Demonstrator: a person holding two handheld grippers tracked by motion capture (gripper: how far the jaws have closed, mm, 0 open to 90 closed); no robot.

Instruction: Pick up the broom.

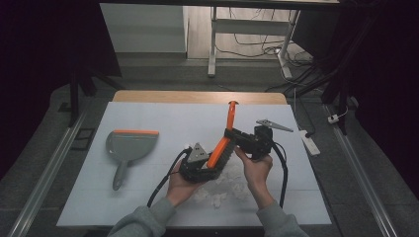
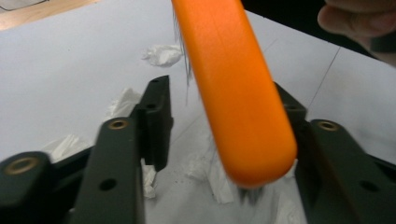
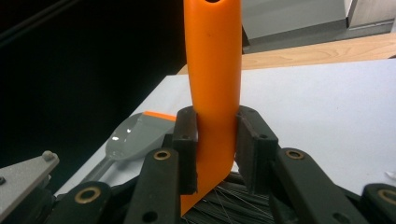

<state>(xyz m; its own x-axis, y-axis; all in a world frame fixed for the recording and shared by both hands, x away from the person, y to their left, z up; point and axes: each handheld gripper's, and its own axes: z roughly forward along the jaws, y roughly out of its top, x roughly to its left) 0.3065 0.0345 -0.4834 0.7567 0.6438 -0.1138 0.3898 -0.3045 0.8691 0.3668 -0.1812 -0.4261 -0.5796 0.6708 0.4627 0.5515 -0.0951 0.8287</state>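
A hand brush [image 1: 219, 148] with an orange handle and black bristles is held tilted above the white table [image 1: 163, 118], handle pointing away from me. My right gripper [image 1: 230, 134] is shut on the handle [image 3: 213, 60], its pads pressing both sides. My left gripper [image 1: 213, 167] stands open around the brush head [image 2: 233, 84], the left jaw clearly apart from it. White paper scraps [image 1: 222, 186] lie on the table under the brush. A grey dustpan [image 1: 129, 144] with an orange lip rests flat at the left.
The table's wooden far edge [image 1: 197, 96] lies beyond the brush. A desk frame and loose cables [image 1: 257, 47] stand on the floor behind. A white power strip [image 1: 310, 139] lies off the right side.
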